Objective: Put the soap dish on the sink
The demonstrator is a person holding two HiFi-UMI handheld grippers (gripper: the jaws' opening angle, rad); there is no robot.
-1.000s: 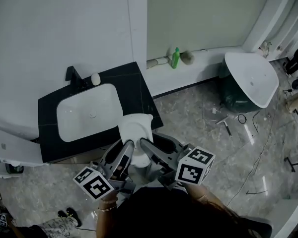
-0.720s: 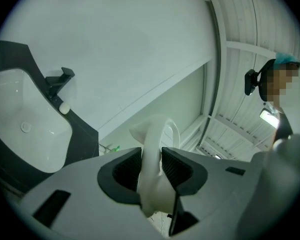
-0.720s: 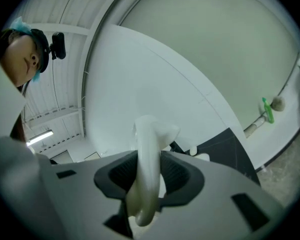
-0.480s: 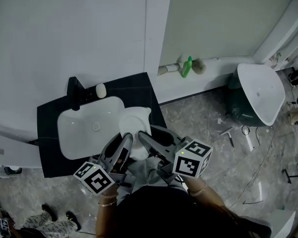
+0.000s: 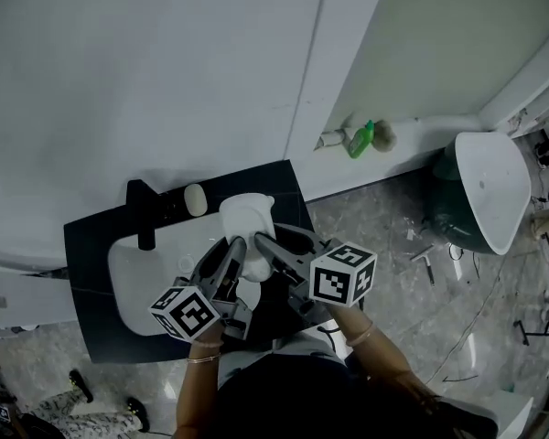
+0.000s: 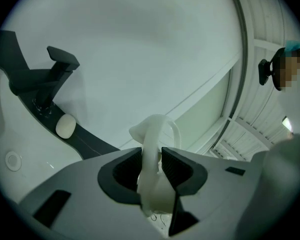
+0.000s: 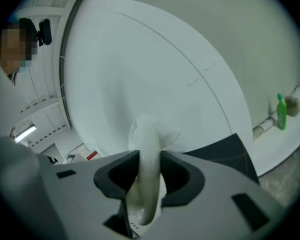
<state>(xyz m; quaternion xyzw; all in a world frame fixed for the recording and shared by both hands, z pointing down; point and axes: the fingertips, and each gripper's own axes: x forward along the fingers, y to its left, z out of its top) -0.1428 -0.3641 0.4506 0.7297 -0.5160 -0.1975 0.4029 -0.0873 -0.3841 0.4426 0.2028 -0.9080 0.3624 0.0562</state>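
Note:
I hold a white soap dish (image 5: 247, 216) by its rim from two sides, above the black counter (image 5: 288, 186) at the right of the white sink basin (image 5: 133, 277). My left gripper (image 5: 235, 245) is shut on the dish's left rim (image 6: 153, 139), and my right gripper (image 5: 259, 241) is shut on its right rim (image 7: 148, 144). In the left gripper view (image 6: 151, 168) the black faucet (image 6: 46, 79) and a pale bar of soap (image 6: 65, 126) stand at the left. The right gripper view (image 7: 149, 171) shows the counter's far right corner (image 7: 225, 151) beyond the dish.
The faucet (image 5: 144, 213) and soap (image 5: 195, 199) sit at the counter's back by the white wall. A green bottle (image 5: 360, 140) stands on a ledge at the right. A loose white basin (image 5: 491, 186), tools and cables lie on the floor at the right.
Both grippers carried the soap dish forward and down, from the counter's front edge to above its back right part near the wall. Their grip has stayed the same.

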